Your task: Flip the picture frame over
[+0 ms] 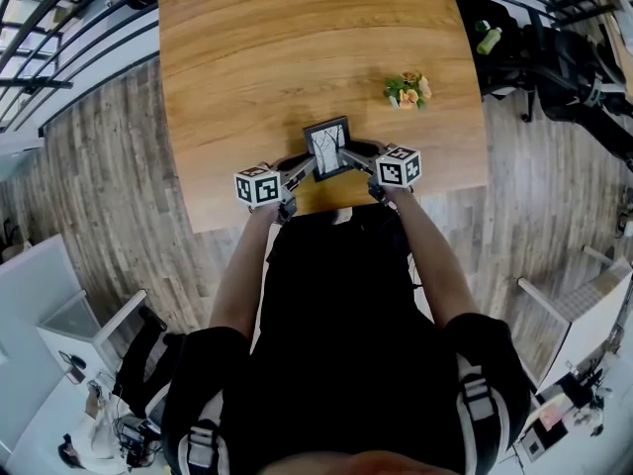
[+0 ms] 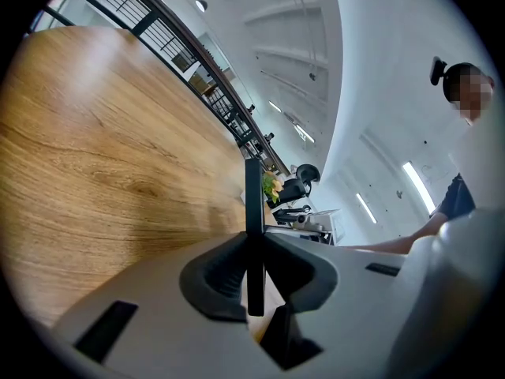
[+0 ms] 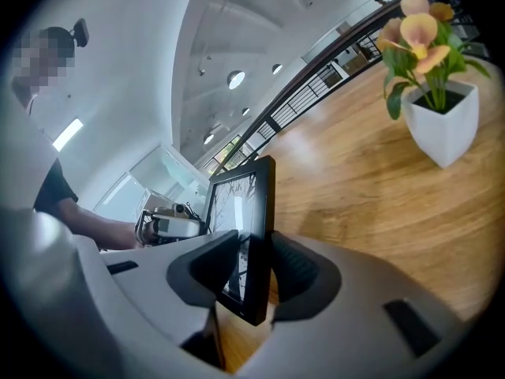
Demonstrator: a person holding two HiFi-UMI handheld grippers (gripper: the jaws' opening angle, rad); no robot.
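A small black picture frame (image 1: pixel 327 147) with a bare-tree drawing is held between both grippers near the front edge of the wooden table (image 1: pixel 297 47). It is tipped up, with its picture side showing toward the person. My left gripper (image 1: pixel 309 169) grips the frame's left side. In the left gripper view the frame (image 2: pixel 252 204) appears edge-on, with the jaws of the left gripper (image 2: pixel 252 271) shut on it. My right gripper (image 1: pixel 348 154) is on the right side. In the right gripper view the frame (image 3: pixel 241 204) sits between the pads of the right gripper (image 3: pixel 254 271), which press on it.
A small white pot of orange flowers (image 1: pixel 407 90) stands on the table to the right, beyond the frame, and shows close by as the flower pot (image 3: pixel 442 117) in the right gripper view. The table's front edge lies just below the grippers. Railings and office chairs stand beyond the table.
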